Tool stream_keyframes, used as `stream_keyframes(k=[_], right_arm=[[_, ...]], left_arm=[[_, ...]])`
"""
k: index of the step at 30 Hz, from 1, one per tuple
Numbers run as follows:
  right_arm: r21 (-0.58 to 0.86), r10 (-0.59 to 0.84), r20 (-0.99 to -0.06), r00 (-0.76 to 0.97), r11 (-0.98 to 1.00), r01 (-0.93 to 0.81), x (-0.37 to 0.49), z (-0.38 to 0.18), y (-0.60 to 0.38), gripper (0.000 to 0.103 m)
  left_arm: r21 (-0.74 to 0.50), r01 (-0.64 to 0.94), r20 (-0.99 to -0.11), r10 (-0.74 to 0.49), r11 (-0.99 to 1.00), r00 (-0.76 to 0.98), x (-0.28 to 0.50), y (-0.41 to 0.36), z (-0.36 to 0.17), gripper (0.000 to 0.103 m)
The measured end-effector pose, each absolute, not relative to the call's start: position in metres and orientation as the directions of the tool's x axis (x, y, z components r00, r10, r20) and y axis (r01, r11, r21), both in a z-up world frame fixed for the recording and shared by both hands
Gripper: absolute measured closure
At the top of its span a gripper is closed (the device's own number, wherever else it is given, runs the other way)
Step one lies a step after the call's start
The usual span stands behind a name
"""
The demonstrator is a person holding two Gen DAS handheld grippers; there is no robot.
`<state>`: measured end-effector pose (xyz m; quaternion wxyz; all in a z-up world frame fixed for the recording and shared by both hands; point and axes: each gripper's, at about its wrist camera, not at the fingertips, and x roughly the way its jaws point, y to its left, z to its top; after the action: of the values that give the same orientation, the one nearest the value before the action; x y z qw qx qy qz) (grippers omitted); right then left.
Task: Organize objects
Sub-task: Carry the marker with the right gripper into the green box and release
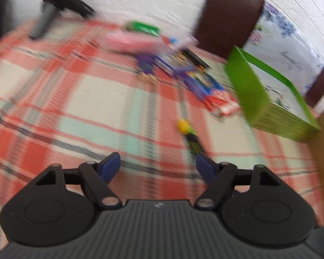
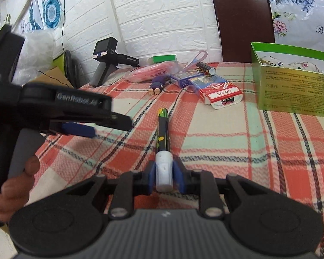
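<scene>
Your tabletop (image 2: pixel 226 142) wears a plaid cloth of coral red, cream and pale mint, crossed by thin dark blue lines. The pen (image 2: pixel 163 133) in your right tongs (image 2: pixel 164 173) is black with yellow and green spots and a white end; the tong pads (image 2: pixel 179 176) are blue on black arms. The box (image 2: pixel 296 90) is bright green with yellow-green printed sides. The card pack (image 2: pixel 221 93) is red and white. The small figure (image 2: pixel 156 83) is purple, the chair back (image 2: pixel 244 26) dark brown.
</scene>
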<state>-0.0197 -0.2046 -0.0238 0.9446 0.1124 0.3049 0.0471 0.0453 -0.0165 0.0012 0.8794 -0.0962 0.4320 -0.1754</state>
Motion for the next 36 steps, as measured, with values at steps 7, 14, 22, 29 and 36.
stream_keyframes(k=[7,14,22,29,36], right_arm=[[0.283,0.177,-0.54,0.823,0.959,-0.02,-0.03,-0.023,-0.213,0.082],[0.236,0.079,-0.432,0.898,0.971,0.028,-0.042,0.001,-0.241,0.081],[0.155,-0.156,-0.275,0.949,0.967,0.204,-0.022,0.034,-0.33,0.082],[0.138,-0.31,-0.308,0.899,0.921,0.365,0.024,0.019,-0.414,0.079],[0.18,-0.341,-0.292,0.894,0.898,0.401,0.029,-0.005,-0.433,0.049]], left_arm=[[-0.264,0.293,-0.751,-0.387,0.919,0.536,0.047,-0.081,-0.007,0.077],[-0.289,0.375,-0.693,-0.463,0.881,0.553,0.055,-0.118,0.035,0.079],[-0.241,0.562,-0.601,-0.576,0.791,0.554,0.098,-0.232,0.09,0.079],[-0.136,0.599,-0.609,-0.543,0.789,0.578,0.136,-0.324,0.071,0.077],[-0.112,0.498,-0.686,-0.43,0.86,0.588,0.16,-0.324,0.034,0.074]])
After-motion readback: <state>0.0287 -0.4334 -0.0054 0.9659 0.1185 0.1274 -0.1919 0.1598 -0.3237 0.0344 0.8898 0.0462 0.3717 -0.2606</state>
